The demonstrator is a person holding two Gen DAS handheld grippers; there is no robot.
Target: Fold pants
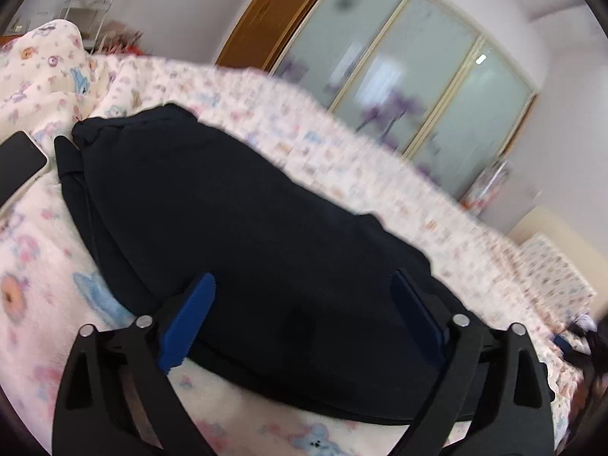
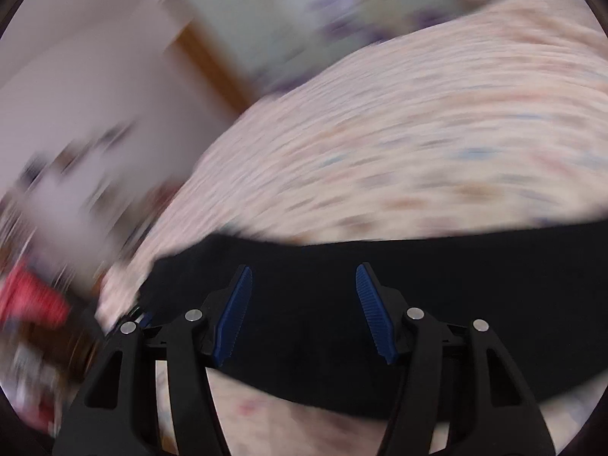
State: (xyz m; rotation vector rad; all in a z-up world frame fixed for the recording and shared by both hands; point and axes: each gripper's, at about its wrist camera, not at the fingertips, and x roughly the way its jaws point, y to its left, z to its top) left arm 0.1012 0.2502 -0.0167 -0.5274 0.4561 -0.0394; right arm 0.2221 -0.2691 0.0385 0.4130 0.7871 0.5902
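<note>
- While the left gripper (image 1: 304, 315) hangs over the bed with its blue pads spread wide and nothing between them, the dark pants (image 1: 235, 228) fill the middle of its view, lying as a long flat band from the upper left of the frame down to the lower right.
- One end of the pants bunches into thicker folds at the upper left, close to a black phone (image 1: 19, 167) that lies at the left edge on the patterned blanket (image 1: 41, 262).
- The blanket, cream with pink and blue cartoon prints, shows on every side of the garment; a heap of it rises in the upper left corner.
- Behind the bed, frosted sliding wardrobe doors (image 1: 410, 76) cross the upper right of the frame, with a brown wooden door (image 1: 266, 19) just left of them.
- In the right wrist view the right gripper (image 2: 304, 311) also has its fingers held apart and holds nothing.
- There the pants (image 2: 475, 304) run as a dark strip across the lower half of the frame, under and between the blue fingers (image 2: 374, 311).
- That view is badly smeared: a red object (image 2: 30, 300) at the left edge may be clothing or a bag, but I cannot tell.
- The blanket (image 2: 418, 133) fills the upper right there.
</note>
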